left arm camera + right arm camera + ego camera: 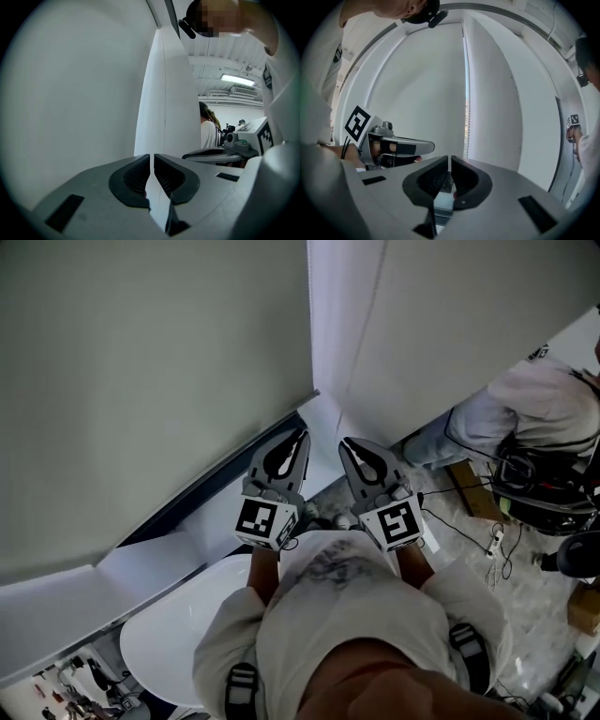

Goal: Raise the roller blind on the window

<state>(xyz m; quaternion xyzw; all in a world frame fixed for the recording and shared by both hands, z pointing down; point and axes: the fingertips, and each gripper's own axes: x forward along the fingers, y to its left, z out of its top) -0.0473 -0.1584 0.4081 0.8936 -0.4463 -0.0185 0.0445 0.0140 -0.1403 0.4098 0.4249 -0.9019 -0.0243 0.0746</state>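
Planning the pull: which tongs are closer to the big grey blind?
The left tongs, tips close beside the grey blind; the right tongs sit farther off, toward the white corner post.

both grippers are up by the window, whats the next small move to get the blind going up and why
Probably open the right gripper and ease it forward onto the bead chain. Its jaws are together with nothing plainly between them, and the chain hangs ahead of them beside the roller blind, which looks fully down.
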